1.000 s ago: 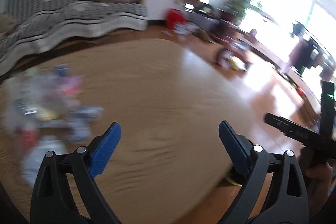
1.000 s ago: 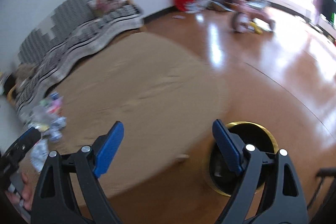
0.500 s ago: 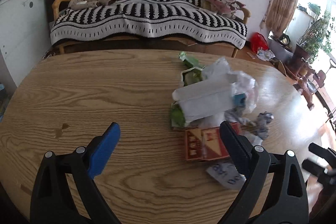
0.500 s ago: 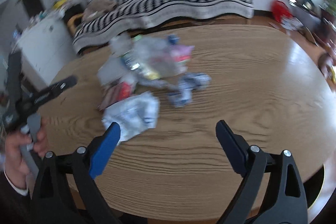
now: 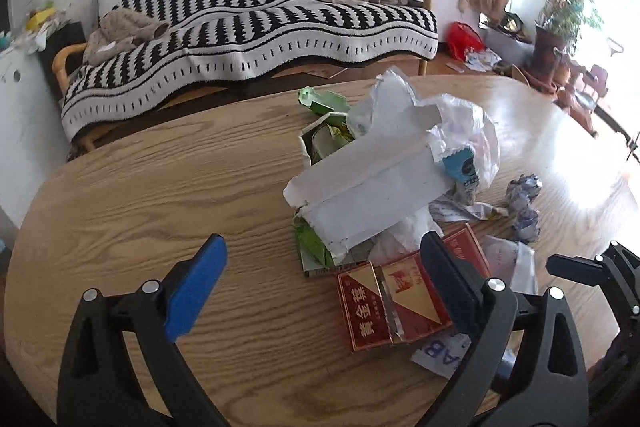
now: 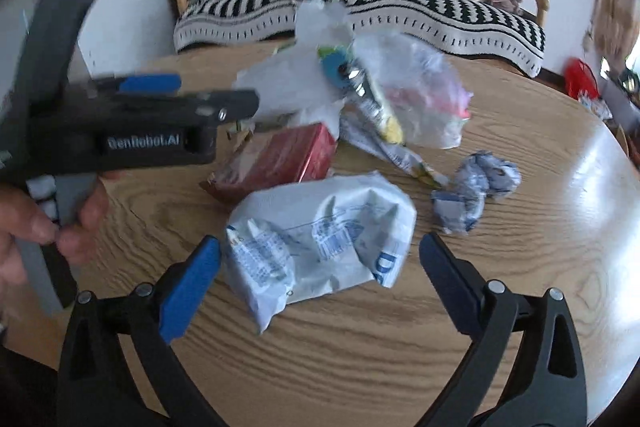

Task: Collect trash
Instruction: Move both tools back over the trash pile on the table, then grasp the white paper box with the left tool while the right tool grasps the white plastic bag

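Two hand-held grippers hover over a litter-strewn wooden worktop [image 5: 160,187], both with their blue-padded fingers spread wide and clamped on nothing. The right hand-held gripper [image 6: 318,277] frames a crumpled white plastic pouch with blue print [image 6: 320,239], which lies flat on the worktop just ahead of its fingertips and between them. The left hand-held gripper [image 5: 322,285] hangs above bare wood on the pouch's left, its right finger crossing in front of a flattened red cigarette carton [image 5: 390,301]; the person's left hand [image 6: 36,223] grips its handle at the edge of the right wrist view. Behind the pouch rests that same red carton [image 6: 280,157], and beyond it a heap: a torn white paper wrapper [image 5: 372,187] touching green packaging [image 5: 324,131], with a clear plastic bag [image 6: 416,95] holding a blue-capped tube [image 6: 352,79]. To the pouch's right, near but apart, sits a ball of crumpled paper [image 6: 476,187]. Farther back than the pouch and off the worktop stands a sofa draped in a black-and-white patterned throw [image 5: 260,23]; a red bag [image 5: 460,37] lies on the floor by its end.
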A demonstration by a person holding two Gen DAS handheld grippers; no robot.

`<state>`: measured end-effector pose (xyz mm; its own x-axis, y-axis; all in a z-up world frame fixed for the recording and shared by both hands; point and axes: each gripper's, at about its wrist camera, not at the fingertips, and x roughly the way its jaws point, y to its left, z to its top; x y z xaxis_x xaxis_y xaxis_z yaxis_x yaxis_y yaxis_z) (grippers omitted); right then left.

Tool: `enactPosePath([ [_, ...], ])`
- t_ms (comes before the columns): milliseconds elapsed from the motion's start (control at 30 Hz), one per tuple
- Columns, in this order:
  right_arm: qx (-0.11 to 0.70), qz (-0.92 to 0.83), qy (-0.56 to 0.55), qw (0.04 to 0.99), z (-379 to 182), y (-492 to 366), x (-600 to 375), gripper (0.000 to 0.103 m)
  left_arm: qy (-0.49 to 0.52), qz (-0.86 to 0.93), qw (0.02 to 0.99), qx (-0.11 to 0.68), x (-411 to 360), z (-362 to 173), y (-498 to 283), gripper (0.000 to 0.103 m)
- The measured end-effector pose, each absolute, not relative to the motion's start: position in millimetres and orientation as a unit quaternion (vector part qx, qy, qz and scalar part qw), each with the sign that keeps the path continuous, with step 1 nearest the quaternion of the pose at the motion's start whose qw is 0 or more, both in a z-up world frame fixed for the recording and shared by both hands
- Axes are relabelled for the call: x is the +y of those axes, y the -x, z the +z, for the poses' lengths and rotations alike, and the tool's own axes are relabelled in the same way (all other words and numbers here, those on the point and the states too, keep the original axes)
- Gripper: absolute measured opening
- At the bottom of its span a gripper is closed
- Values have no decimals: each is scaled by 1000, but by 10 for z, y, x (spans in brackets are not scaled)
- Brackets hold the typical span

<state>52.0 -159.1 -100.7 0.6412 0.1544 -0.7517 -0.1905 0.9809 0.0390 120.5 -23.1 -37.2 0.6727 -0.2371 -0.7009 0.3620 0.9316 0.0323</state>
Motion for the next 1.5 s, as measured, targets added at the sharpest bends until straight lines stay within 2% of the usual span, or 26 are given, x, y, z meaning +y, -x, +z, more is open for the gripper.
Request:
enactPosePath([
  [133, 403, 100, 50, 908, -1099, -657, -1437, 96, -92, -167, 910, 369, -277, -428, -1306, 94],
  [200, 401, 108, 51, 908, -1101, -657, -1416, 90, -86, -172, 908, 371, -286, -450, -1358, 94],
  [233, 401, 113, 48, 908, -1092, -631, -1435, 84, -87, -172, 908, 371, -299, -462, -1368, 94],
  [300, 401, 131, 27, 906, -1017, -606, -1520, 50, -92, -169, 909, 369, -324, -474, -1399, 94],
  [333, 410, 133, 16, 902, -990, -594, -1571, 10, -92, -169, 910, 368, -326, -478, -1412, 94],
  [633, 422, 167, -48, 890, -868, -453, -1904, 6, -95, -187, 910, 359, -518, -451, -1429, 93],
  [700, 421, 166, -58, 890, -825, -433, -1980, 6, -104, -192, 907, 359, -571, -439, -1417, 75],
  [767, 419, 162, -59, 892, -780, -400, -2036, 6, -114, -187, 904, 368, -606, -447, -1414, 44],
  [800, 418, 161, -62, 892, -760, -371, -2054, 6, -119, -181, 904, 368, -613, -439, -1405, 36],
  [867, 416, 160, -68, 893, -717, -334, -2103, 6, -118, -187, 902, 371, -613, -408, -1384, 10],
  [900, 413, 160, -71, 894, -688, -315, -2133, 6, -115, -190, 901, 372, -608, -388, -1374, 1],
  [933, 411, 160, -73, 894, -666, -278, -2148, 6, -111, -190, 902, 371, -597, -354, -1361, 0],
  [1200, 393, 159, -86, 902, -464, -96, -2306, 6, -91, -199, 916, 335, -555, -35, -1223, 0],
  [1233, 392, 160, -88, 902, -446, -88, -2313, 6, -94, -198, 917, 334, -564, -60, -1240, 5],
  [1300, 392, 160, -91, 901, -435, -60, -2336, 6, -105, -197, 913, 341, -613, -131, -1273, 42],
  [1333, 394, 160, -89, 901, -437, -48, -2330, 6, -111, -197, 913, 341, -653, -158, -1279, 78],
  [1367, 396, 159, -87, 900, -445, -38, -2330, 6, -123, -194, 916, 329, -709, -191, -1265, 88],
  [1500, 418, 153, -80, 892, -534, -67, -2337, 6, -192, -180, 909, 322, -951, -361, -1289, 88],
])
